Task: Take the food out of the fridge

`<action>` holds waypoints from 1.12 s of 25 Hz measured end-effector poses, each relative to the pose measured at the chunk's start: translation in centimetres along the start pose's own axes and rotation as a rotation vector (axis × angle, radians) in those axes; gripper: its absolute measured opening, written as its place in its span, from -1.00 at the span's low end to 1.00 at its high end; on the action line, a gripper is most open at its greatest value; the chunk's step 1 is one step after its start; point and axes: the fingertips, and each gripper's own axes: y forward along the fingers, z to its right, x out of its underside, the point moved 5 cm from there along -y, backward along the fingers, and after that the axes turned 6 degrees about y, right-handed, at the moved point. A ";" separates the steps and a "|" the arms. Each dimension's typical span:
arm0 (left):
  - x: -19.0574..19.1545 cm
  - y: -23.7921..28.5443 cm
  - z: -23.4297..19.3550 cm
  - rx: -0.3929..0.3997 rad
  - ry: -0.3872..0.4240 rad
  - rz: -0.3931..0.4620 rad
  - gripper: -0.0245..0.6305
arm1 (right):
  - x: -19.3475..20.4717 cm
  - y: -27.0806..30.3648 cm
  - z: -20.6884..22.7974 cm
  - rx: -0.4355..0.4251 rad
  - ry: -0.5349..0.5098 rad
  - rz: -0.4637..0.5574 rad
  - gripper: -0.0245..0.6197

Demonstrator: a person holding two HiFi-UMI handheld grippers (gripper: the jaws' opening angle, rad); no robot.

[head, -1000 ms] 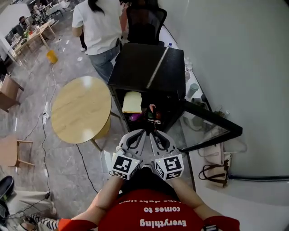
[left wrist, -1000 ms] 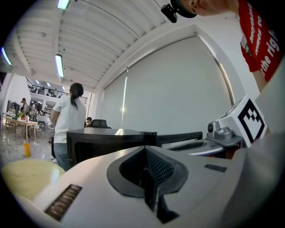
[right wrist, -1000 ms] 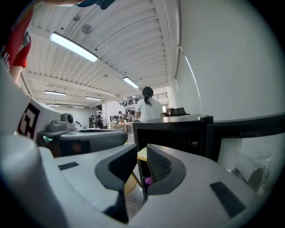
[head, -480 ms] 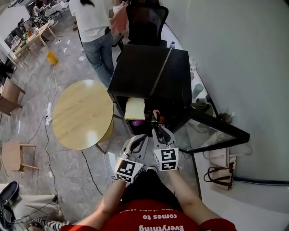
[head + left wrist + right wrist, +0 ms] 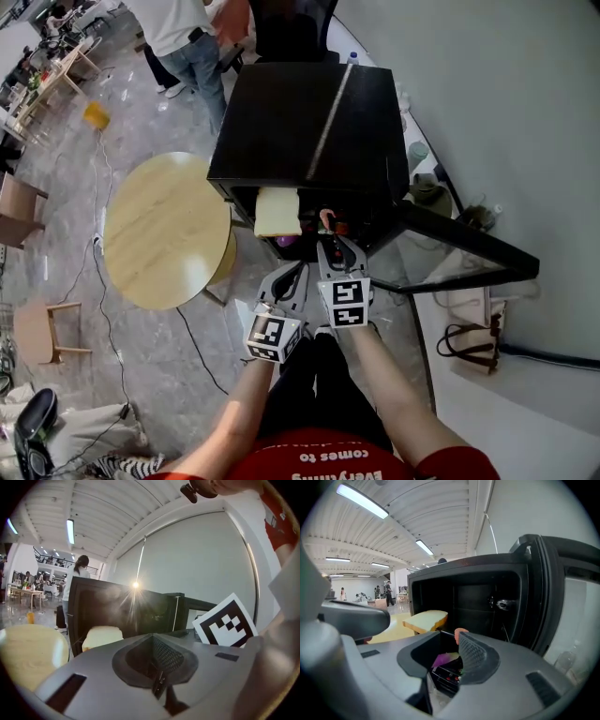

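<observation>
Right tool [image 5: 449, 646], jaws just opening with nothing between them, is aimed into the open fridge [image 5: 300, 122] to reach the food: bread slice [image 5: 425, 618] at its left edge; left tool [image 5: 158, 685] is pressed together

Grey marbled floor [image 5: 150, 375], round wooden table [image 5: 164, 230], white wall [image 5: 506, 94] — strip lights [image 5: 363, 501] on a ribbed ceiling [image 5: 417, 522]

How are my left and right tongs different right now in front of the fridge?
The left tongs are shut and empty; the right tongs stand partly open, having just been opening, with nothing gripped between them. The right tongs reach to the mouth of the open fridge; the left tongs sit further back. Both point toward the fridge.
</observation>
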 end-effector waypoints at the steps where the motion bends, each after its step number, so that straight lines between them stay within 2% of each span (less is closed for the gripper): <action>1: 0.3 0.2 -0.1 0.000 -0.002 -0.008 -0.91 | 0.1 0.4 0.2 0.009 0.010 -0.005 -0.60; 10: 2.8 1.1 0.2 0.037 -0.007 -0.058 -0.91 | 0.7 4.1 1.4 0.070 0.017 -0.023 -0.59; 15: 3.7 0.7 -0.2 0.034 -0.013 -0.085 -0.91 | 0.7 4.9 1.3 0.112 -0.049 -0.043 -0.59; 17: 3.8 0.5 -0.4 0.031 -0.015 -0.091 -0.91 | 0.7 4.8 1.5 0.133 -0.055 -0.040 -0.70; 28: 3.1 0.3 -1.2 0.009 -0.024 -0.080 -0.91 | 0.2 2.5 1.4 0.094 0.008 0.018 -0.75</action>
